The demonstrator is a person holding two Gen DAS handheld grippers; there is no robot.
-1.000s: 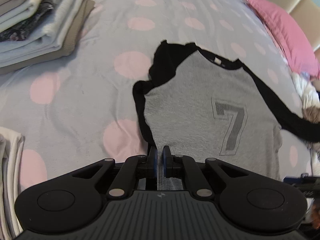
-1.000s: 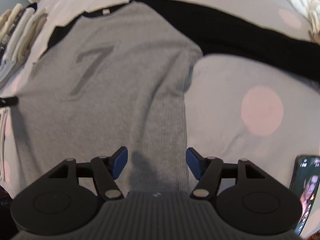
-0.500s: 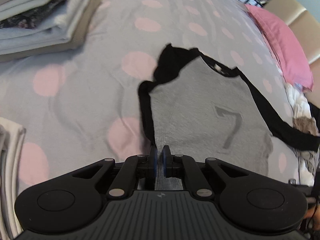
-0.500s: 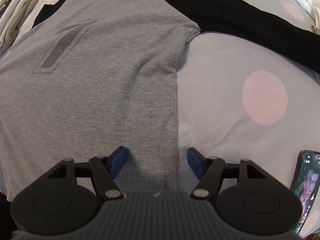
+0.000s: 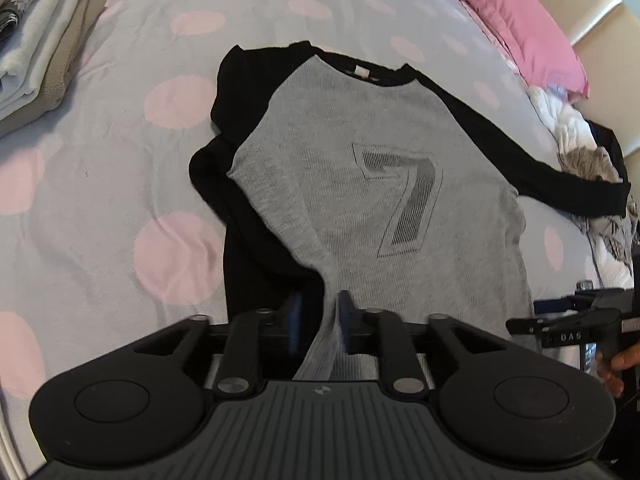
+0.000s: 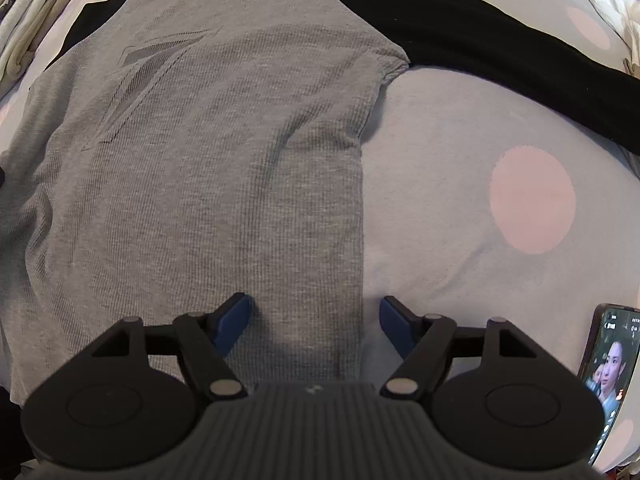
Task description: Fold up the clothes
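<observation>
Nearest you, at the bed's near edge, your left gripper (image 5: 320, 312) has a ridge of the raglan shirt's (image 5: 360, 184) grey hem running up between its fingers; the jaws are opening and the pads no longer look pressed on the cloth, so treat that corner as let go. Your right gripper (image 6: 314, 320) stands over the opposite hem corner with its jaws wide and opening further, one blue pad above grey fabric, the other above bare bedspread (image 6: 460, 220), and the shirt's side seam running straight away between them. Nothing is gripped there.

Beyond both grippers the shirt lies face up on the polka-dot bedspread, its long axis heading from you toward the head of the bed, the number 7 print (image 5: 404, 200) at mid-chest and the collar at the far end. On your left side the black sleeve (image 5: 244, 184) is bunched and partly tucked under the body; on your right the other black sleeve (image 6: 500, 48) stretches out toward the bed's right edge, well clear of the body.

That outstretched sleeve looks like the piece the next fold depends on, and your right gripper is plainly the nearer one.

A phone (image 6: 608, 364) lies by the near right corner. Folded clothes (image 5: 36, 48) are stacked toward the far left, and a pink pillow (image 5: 516, 16) sits at the far right.
</observation>
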